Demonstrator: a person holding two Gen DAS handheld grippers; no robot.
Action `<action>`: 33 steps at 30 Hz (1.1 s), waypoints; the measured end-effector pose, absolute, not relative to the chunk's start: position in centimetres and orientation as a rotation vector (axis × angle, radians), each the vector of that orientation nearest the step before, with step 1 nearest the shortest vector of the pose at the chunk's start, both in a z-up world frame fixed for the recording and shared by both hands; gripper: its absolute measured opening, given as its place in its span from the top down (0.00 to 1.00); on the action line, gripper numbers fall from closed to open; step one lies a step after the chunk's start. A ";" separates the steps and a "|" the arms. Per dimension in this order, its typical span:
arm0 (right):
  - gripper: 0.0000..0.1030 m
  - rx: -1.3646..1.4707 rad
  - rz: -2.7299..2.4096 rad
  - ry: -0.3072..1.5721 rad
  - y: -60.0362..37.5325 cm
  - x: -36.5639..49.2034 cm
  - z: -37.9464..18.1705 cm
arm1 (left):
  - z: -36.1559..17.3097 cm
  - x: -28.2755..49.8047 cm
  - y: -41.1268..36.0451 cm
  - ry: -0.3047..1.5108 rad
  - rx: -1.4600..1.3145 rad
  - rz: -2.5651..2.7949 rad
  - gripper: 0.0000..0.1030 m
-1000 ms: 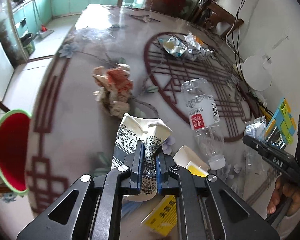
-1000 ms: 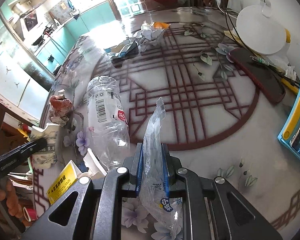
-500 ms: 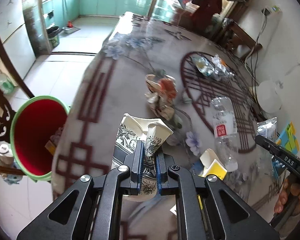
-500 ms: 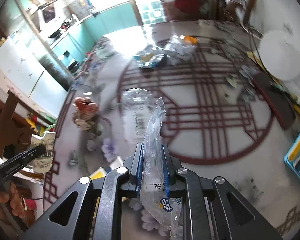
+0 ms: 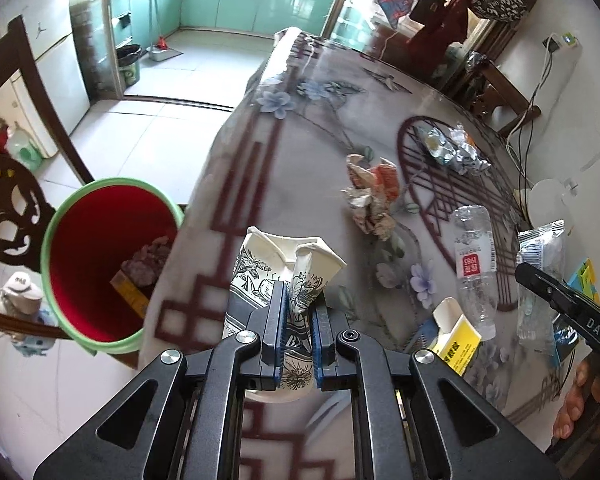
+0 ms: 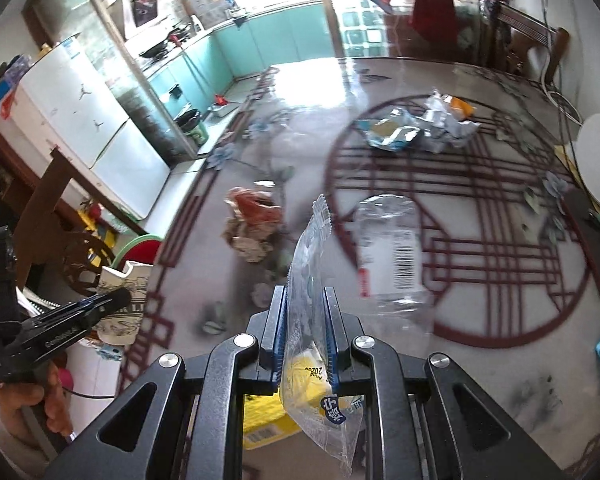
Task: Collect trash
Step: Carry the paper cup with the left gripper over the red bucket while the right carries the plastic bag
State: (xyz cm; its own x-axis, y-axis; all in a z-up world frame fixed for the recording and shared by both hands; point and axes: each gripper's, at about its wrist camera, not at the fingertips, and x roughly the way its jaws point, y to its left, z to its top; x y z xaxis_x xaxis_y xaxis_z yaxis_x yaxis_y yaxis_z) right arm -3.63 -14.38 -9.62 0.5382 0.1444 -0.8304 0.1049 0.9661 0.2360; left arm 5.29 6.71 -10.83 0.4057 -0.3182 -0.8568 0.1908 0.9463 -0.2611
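left gripper pinched tight on a crushed paper cup, jaws clamped on one folded flap of the rim, cup body hanging down between and below the fingers. right gripper closed on a clear plastic wrapper, film standing up past the fingertips and trailing under them. red bin with green rim sits off the table edge, left of and below the left fingers; some waste lies in its bottom. cup looks light, thin-walled, already creased: a grip on the fold should hold, but it could tear or slide if swung hard. wrapper is lighter, limp and slick, likely to cling to the pads on release, best held mid-film where it doubles. ahead of the left fingers on the table: crumpled paper wad; to their right a squashed clear bottle and small yellow carton; foil packets far beyond. judging by layout, both pieces want dropping over the bin next.
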 end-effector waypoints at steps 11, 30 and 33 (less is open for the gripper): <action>0.86 0.223 0.061 1.013 -9.4 -2.8 -9.0 | -11.7 6.3 11.3 1.113 -0.165 -0.276 0.90; 0.86 0.125 0.203 1.001 4.1 3.3 -8.7 | -14.0 8.8 21.9 1.134 -0.196 -0.162 0.90; 0.86 0.111 0.231 1.011 6.1 4.4 -8.9 | -14.8 9.5 23.2 1.144 -0.205 -0.143 0.90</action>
State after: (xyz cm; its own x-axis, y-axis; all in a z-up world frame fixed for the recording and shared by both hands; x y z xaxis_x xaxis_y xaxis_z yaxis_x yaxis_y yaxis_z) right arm 4.40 6.10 -8.89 0.5092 0.2429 -0.8257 -0.1403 0.9699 0.1988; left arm 9.49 23.21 -14.83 0.4077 -0.2175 -0.8868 0.0082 0.9720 -0.2347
